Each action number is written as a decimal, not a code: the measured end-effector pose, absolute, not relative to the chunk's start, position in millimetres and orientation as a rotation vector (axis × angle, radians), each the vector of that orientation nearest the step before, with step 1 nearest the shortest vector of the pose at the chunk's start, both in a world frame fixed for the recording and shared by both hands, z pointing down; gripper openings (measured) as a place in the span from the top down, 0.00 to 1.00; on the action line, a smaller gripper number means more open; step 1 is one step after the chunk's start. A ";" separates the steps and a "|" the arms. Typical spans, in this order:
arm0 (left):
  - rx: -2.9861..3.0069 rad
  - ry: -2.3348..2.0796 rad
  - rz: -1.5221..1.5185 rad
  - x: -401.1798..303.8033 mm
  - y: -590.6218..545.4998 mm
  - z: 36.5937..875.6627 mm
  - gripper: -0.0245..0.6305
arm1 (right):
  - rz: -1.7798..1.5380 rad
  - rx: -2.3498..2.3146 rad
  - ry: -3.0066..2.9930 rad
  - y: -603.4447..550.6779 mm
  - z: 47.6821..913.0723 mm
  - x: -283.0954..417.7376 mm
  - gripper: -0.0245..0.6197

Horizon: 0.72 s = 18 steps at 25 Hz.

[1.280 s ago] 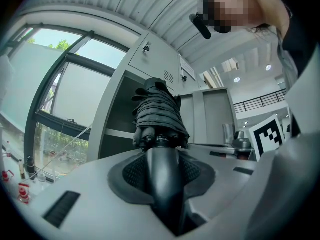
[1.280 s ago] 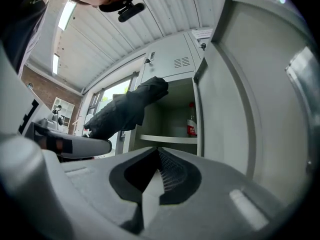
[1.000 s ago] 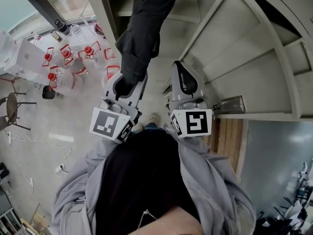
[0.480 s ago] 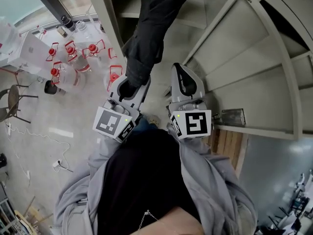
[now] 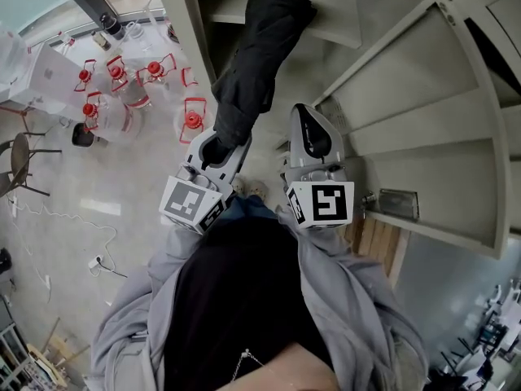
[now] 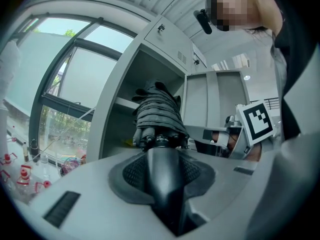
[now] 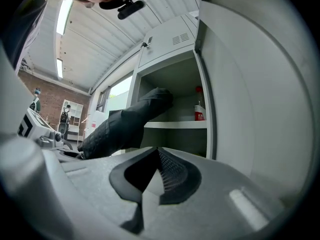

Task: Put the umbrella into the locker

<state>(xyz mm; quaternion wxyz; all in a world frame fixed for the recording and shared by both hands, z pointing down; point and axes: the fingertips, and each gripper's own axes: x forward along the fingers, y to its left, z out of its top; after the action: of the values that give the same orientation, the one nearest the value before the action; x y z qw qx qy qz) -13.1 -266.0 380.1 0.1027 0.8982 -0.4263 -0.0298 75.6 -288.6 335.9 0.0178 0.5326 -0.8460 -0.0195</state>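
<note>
At centre of the head view, left gripper [image 5: 215, 150] clamps the handle of the folded umbrella [image 5: 252, 63], whose far end is already inside the locker [image 5: 184, 47], above the shelf [image 5: 326, 15]. Remaining: set down, release. Right gripper [image 5: 309, 129] closed, empty. Shelf bottle [image 7: 199, 112] may obstruct; door [image 5: 423, 112] open.

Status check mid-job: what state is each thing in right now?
umbrella: folded, far end inside the locker.
locker door: open.
left gripper: shut on the umbrella.
right gripper: shut, empty.
red-capped bottle: upright on the locker shelf.
</note>
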 end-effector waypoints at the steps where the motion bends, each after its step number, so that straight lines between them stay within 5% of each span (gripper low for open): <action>1: 2.647 -1.257 -0.075 -13.9 -266.4 384.1 0.81 | -0.057 1.656 -2.623 -289.6 338.5 75.2 0.96; 18: 2.592 -1.240 0.076 -23.3 -255.9 434.8 0.81 | 0.042 1.598 -2.593 -297.2 375.2 57.4 0.96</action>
<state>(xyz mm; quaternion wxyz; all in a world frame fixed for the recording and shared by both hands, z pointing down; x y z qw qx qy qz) -23.3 -255.9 434.8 0.1333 0.8937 -0.4275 0.0263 57.4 -297.2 375.2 0.0476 0.5239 -0.8503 0.0138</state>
